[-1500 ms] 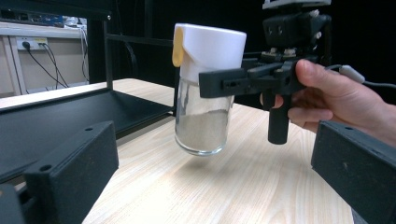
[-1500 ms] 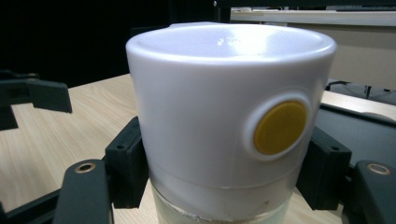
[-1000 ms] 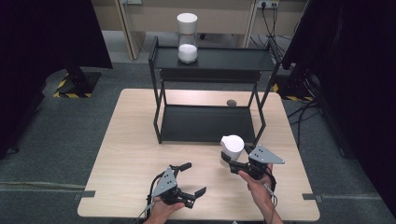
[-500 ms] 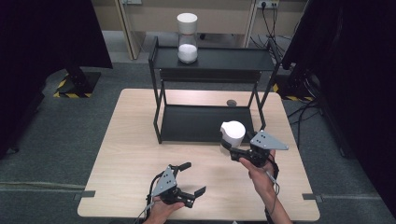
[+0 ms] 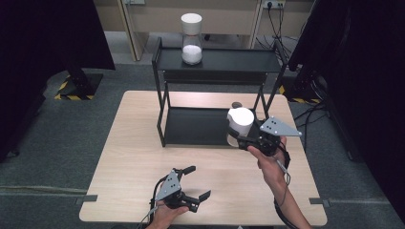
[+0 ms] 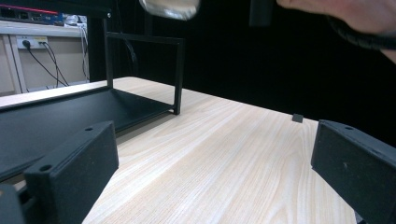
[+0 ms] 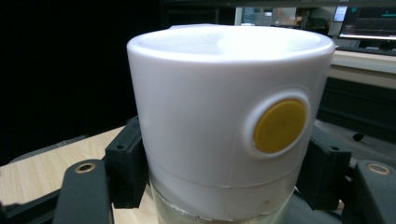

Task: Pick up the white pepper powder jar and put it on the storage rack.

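the right gripper (image 5: 241,141) pinches a smooth white-capped cylinder (image 5: 240,122) with a clear glassy body and a round yellow disc (image 7: 279,126) on its cap, holding it up in front of the black metal shelf (image 5: 215,90). a matching hourglass-shaped timer (image 5: 191,38) with white sand stands on the shelf's top tier. low over the pale wood-grain table (image 5: 133,157), the left gripper (image 5: 197,182) sits with jaws spread wide, holding nothing.

White canister (image 7: 219,116) with yellow dot (image 7: 279,126), black rack (image 5: 217,62), pale wood table (image 5: 133,157)
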